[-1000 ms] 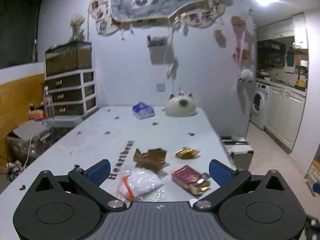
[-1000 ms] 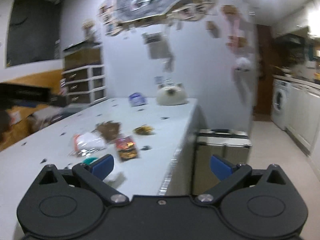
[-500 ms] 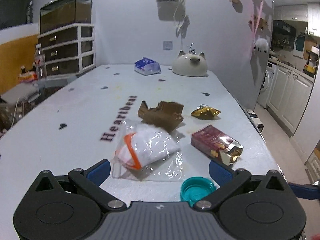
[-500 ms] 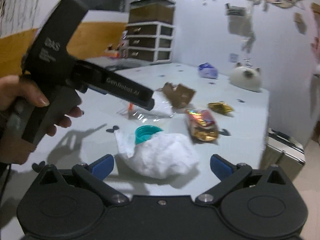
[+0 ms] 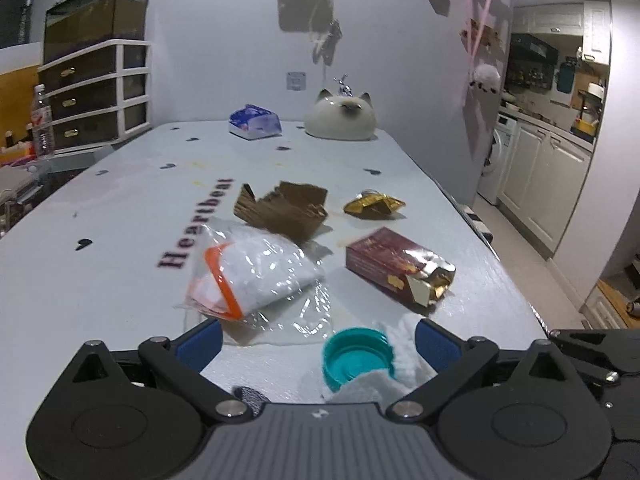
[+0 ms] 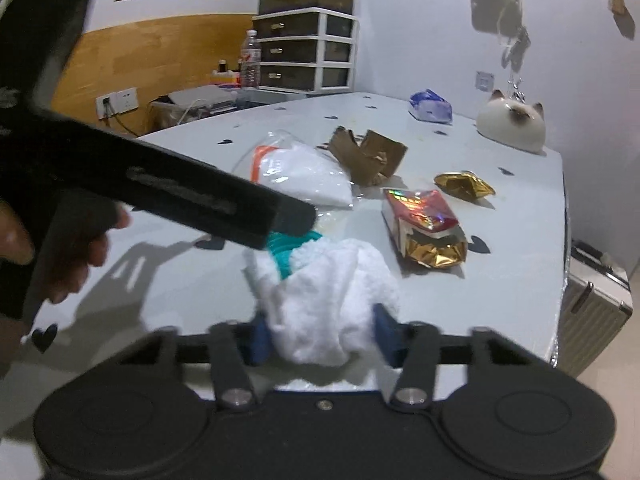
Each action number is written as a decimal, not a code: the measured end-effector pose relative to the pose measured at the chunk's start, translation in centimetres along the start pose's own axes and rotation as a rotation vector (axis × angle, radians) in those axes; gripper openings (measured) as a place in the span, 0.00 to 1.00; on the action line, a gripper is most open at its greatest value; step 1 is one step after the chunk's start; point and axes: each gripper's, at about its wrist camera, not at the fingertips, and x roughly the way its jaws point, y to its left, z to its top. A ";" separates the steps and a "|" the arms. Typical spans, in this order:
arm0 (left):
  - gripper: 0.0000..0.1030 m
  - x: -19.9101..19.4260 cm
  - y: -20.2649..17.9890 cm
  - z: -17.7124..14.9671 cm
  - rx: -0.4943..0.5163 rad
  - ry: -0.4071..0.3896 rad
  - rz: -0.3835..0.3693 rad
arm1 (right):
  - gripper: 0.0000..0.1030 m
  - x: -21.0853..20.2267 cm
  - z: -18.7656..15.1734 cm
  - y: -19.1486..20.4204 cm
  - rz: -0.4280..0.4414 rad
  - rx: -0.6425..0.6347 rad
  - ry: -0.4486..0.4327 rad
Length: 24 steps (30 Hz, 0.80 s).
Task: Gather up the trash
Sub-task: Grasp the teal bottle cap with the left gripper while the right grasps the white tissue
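On the white table (image 5: 100,280), trash lies scattered: a clear plastic bag with an orange strip (image 5: 256,276), torn brown cardboard (image 5: 284,208), a gold wrapper (image 5: 374,205) and a torn red packet (image 5: 396,268). My left gripper (image 5: 318,342) is open, its jaws closing slightly; a teal cap (image 5: 354,356) lies between its fingers, untouched, beside the edge of the white tissue wad (image 5: 404,356). In the right wrist view my right gripper (image 6: 322,338) is closing, and both blue pads press the tissue wad (image 6: 324,296). The left gripper's black body (image 6: 180,184) reaches over the cap (image 6: 286,254).
A cat-shaped ceramic piece (image 5: 342,118) and a blue tissue pack (image 5: 254,122) stand at the table's far end. A drawer unit (image 5: 96,96) stands at the left, with a silver suitcase (image 6: 592,300) beside the table's right edge. A hand (image 6: 72,256) holds the left gripper.
Both grippers swung down toward the trash. The right gripper's fingers drew in from wide open onto the white wad. The left gripper came low over the teal cap.
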 end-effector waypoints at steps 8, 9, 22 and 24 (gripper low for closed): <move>0.84 1.1 -0.9 -0.9 0.032 0.056 -0.034 | 0.21 -2.0 -1.5 0.8 0.000 -0.007 -0.021; 0.84 1.2 -1.0 -1.1 0.037 0.062 -0.038 | 0.20 -2.4 -1.7 0.8 -0.001 -0.002 -0.021; 0.81 -2.0 -1.4 -1.6 0.036 0.028 -0.096 | 0.18 -8.7 -2.0 -1.7 -0.084 0.117 -0.124; 0.81 -2.3 -1.9 -1.9 0.051 0.029 -0.112 | 0.18 -9.6 -1.8 -2.1 -0.108 0.126 -0.142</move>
